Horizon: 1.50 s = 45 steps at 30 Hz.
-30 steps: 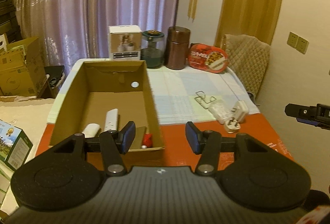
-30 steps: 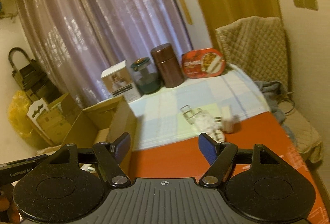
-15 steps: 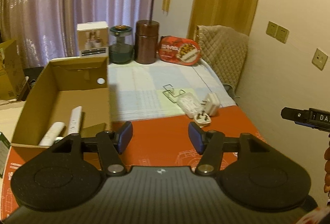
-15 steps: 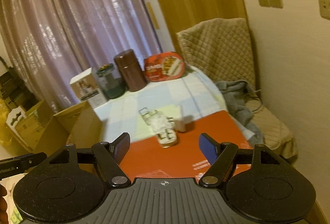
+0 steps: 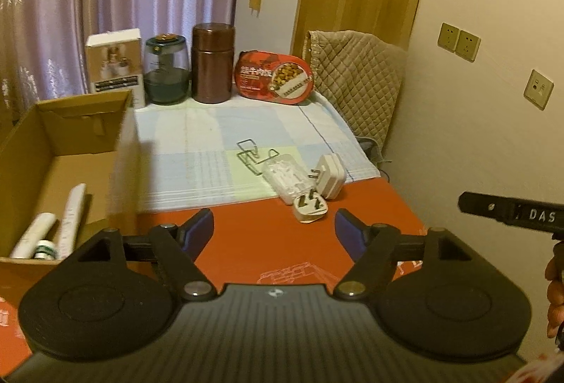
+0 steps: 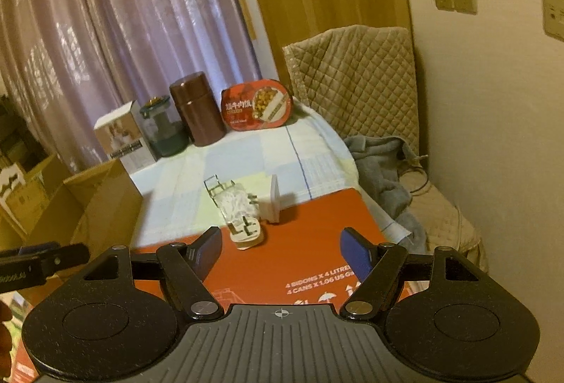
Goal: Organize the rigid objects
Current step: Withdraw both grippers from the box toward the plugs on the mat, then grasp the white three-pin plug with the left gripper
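Observation:
A white three-pin plug [image 5: 310, 207] [image 6: 245, 233] lies on the red surface [image 5: 268, 242]. Behind it lie a clear plastic box [image 5: 287, 177] [image 6: 234, 205], a white charger [image 5: 329, 177] [image 6: 274, 198] and a wire hook [image 5: 252, 155] [image 6: 216, 185]. An open cardboard box [image 5: 70, 143] at the left holds white tubes [image 5: 53, 228]. My left gripper [image 5: 274, 230] is open and empty, short of the plug. My right gripper [image 6: 281, 251] is open and empty, just short of the plug.
At the table's back stand a white carton [image 5: 114, 67], a glass jar [image 5: 165, 69], a brown canister [image 5: 213, 62] and a red food tray [image 5: 273, 76]. A quilted chair [image 6: 370, 94] with grey cloth [image 6: 380, 168] is at the right by the wall.
Both grippers have swung right, away from the cardboard box and towards the plug and charger. Both stay open and empty.

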### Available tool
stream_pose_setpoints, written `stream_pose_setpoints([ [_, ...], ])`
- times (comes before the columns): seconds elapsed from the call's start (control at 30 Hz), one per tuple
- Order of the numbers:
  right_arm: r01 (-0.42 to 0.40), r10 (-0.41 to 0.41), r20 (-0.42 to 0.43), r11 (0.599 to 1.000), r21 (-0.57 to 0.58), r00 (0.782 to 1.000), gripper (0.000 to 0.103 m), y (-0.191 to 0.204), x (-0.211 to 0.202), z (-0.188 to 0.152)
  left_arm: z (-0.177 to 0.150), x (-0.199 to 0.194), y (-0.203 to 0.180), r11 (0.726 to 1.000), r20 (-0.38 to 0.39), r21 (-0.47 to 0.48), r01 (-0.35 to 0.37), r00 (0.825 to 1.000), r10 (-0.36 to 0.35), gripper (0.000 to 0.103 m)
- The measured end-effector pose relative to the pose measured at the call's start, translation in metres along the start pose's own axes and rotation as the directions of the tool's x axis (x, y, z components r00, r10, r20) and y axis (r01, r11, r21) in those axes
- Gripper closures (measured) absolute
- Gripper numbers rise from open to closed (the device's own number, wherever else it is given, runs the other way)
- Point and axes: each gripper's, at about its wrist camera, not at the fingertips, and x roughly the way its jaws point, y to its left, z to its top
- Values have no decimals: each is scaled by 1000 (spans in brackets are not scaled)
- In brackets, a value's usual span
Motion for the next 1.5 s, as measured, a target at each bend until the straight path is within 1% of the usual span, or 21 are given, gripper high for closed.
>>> stream_pose_setpoints([
  [0.17,-16,14,-35,998,-53,999,32,-9,37,5,-7,45,-11,1000,-25,5,4,1000,-4,24],
  [0.23,-25,22,-44,997,-74,999,32,-13,53,7,-10,65,-13,1000,-36,2,15,999,-15,24],
  [0.4,-31,24,-64,994,-108,998,32,-25,95,10,-19,112,-19,1000,-65,4,9,998,-9,24],
  [0.53,-44,35,-69,991,-128,997,32,-34,127,10,-26,144,-22,1000,-62,1,7,998,-7,24],
  [0.6,-47,38,-71,990,-136,997,32,-38,142,9,-31,159,-26,1000,-52,9,-6,999,7,24],
  [0.77,-46,36,-78,990,-132,996,32,-48,170,5,-41,193,-34,1000,-64,-11,4,998,-5,24],
  [0.87,-48,37,-83,991,-125,996,32,-53,181,3,-43,209,-40,1000,-61,-8,-2,998,2,25],
  [1.0,-50,41,-81,991,-123,996,32,-57,191,0,-42,229,-46,1000,-58,-15,-19,998,18,30],
  [1.07,-47,38,-81,992,-116,996,32,-60,195,0,-41,237,-48,1000,-59,-16,-27,998,26,34],
  [1.13,-42,33,-81,993,-113,996,32,-61,197,-1,-40,241,-49,999,-48,-5,-36,998,36,42],
  [1.2,-44,35,-85,993,-114,996,32,-61,200,-2,-39,242,-49,1000,-43,4,-22,999,22,54],
  [1.27,-52,41,-86,991,-120,995,32,-59,201,-4,-39,240,-46,999,-50,8,-33,998,34,54],
  [1.4,-99,85,-93,983,-155,992,32,-47,207,-7,-45,222,-28,1000,-66,7,-30,997,30,55],
  [1.5,-138,124,-87,972,-192,989,32,-32,213,-6,-52,203,-10,998,-61,18,-56,996,57,55],
])
